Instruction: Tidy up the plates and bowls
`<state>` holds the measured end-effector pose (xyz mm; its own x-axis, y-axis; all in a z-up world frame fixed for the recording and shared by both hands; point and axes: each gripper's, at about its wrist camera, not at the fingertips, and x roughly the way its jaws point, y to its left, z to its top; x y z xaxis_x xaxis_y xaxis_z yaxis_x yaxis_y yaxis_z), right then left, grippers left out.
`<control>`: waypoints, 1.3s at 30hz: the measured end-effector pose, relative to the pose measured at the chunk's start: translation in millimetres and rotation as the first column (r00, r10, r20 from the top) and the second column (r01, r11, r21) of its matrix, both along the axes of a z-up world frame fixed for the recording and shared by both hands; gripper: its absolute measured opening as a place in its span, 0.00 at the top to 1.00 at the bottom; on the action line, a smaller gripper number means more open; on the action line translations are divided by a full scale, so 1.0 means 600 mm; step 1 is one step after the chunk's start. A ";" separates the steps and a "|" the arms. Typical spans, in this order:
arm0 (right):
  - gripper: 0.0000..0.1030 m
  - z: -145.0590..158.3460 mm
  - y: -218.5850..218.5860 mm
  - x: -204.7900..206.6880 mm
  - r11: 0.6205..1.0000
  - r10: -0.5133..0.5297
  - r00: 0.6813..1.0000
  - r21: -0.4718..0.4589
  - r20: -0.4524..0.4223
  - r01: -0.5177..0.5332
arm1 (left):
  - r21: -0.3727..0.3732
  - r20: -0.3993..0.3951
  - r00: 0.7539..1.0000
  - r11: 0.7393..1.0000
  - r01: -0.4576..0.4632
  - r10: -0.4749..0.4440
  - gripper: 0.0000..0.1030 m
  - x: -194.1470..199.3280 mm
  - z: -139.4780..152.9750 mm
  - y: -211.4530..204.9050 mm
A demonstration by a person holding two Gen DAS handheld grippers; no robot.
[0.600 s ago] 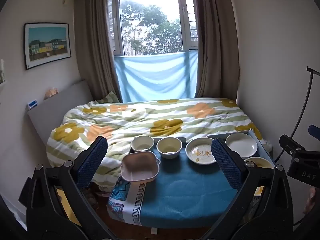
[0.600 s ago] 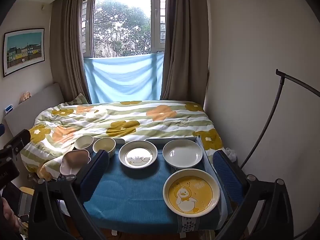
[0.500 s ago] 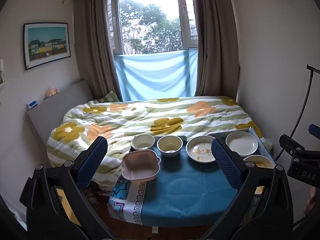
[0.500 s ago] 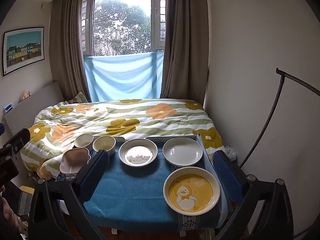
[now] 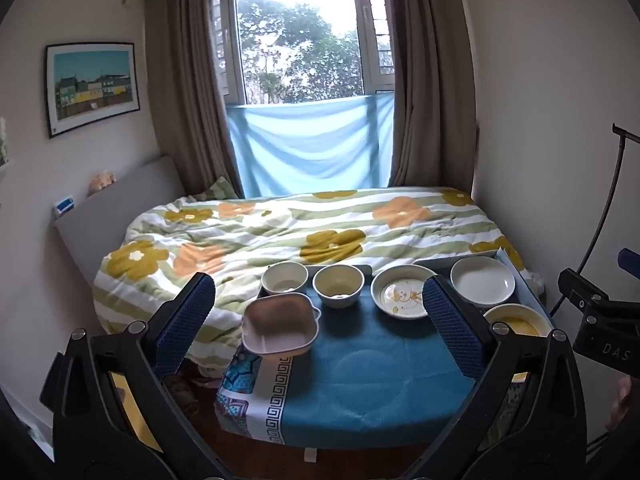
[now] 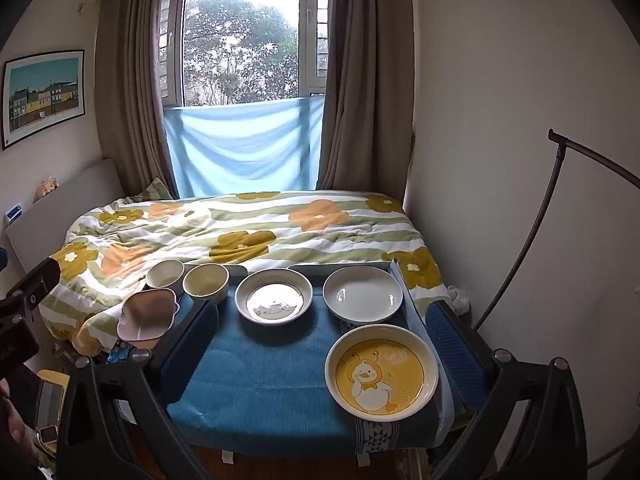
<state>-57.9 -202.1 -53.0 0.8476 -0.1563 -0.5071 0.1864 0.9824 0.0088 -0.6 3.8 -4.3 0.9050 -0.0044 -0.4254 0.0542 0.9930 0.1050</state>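
Observation:
On a small table with a blue cloth stand a pink square bowl at the near left corner, two cream round bowls behind it, a white cartoon plate, a plain white plate and a yellow duck plate. My left gripper is open and empty, short of the table. My right gripper is open and empty too, hovering over the near edge.
A bed with a flowered quilt lies directly behind the table. A curved black stand rises by the right wall. The window with curtains is at the back. A person's hand shows at the lower left.
Both views have drifted slightly back from the table, and the dishes sit a little higher in the pictures. Nothing on the table has moved.

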 end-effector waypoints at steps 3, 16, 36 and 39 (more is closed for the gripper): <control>0.00 0.000 -0.005 0.002 1.000 0.000 1.000 0.002 -0.001 0.000 | 0.004 -0.001 1.000 1.000 0.001 -0.001 0.00 0.001 -0.001 -0.004; 0.00 -0.001 -0.002 0.004 1.000 -0.001 1.000 0.005 -0.003 0.001 | 0.010 0.002 1.000 1.000 0.003 -0.003 0.00 0.000 0.001 -0.012; 0.00 0.006 0.001 0.005 1.000 0.009 1.000 0.008 0.008 -0.010 | 0.011 0.017 1.000 1.000 -0.006 0.006 0.00 -0.007 0.008 -0.014; 0.00 0.006 0.000 0.005 1.000 0.011 1.000 0.011 0.006 -0.011 | 0.011 0.017 1.000 1.000 -0.006 0.006 0.00 -0.008 0.009 -0.013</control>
<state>-54.7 -202.3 -49.2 0.8521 -0.1411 -0.5040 0.1752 0.9843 0.0207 -5.2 -3.8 1.3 0.9121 0.0058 -0.4100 0.0464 0.9920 0.1172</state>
